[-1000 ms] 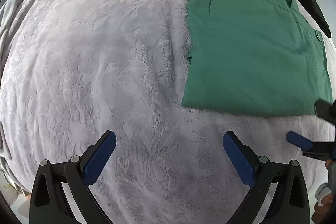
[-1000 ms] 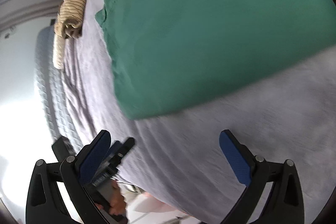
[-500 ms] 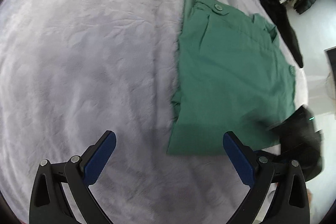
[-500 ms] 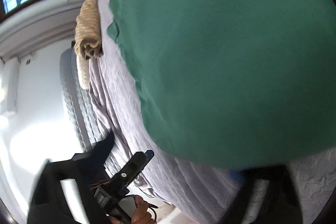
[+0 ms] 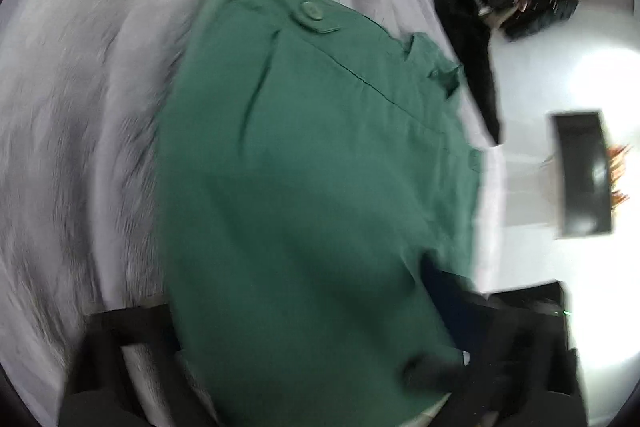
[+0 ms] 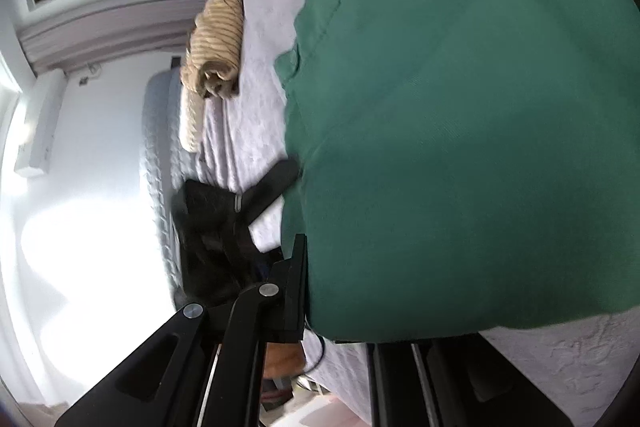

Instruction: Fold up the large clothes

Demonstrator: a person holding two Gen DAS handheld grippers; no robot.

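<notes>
Since the earlier frames, both grippers are closing in on the near hem of the green garment (image 5: 320,187), which now fills the centre of both views instead of lying in the upper right. The right gripper (image 6: 344,331), at the bottom of its view, has just been closing and is clamping the garment's lower edge. The left gripper (image 5: 320,359), blurred at the bottom of its frame, has just been narrowing with cloth between its jaws; whether the pads are pressing cannot be told. The garment is lying flat on the grey bedspread (image 5: 80,107), already folded into a neat rectangle; a further fold appears to be starting. No containers are showing. A striped cloth (image 6: 218,39) is lying upper left.
</notes>
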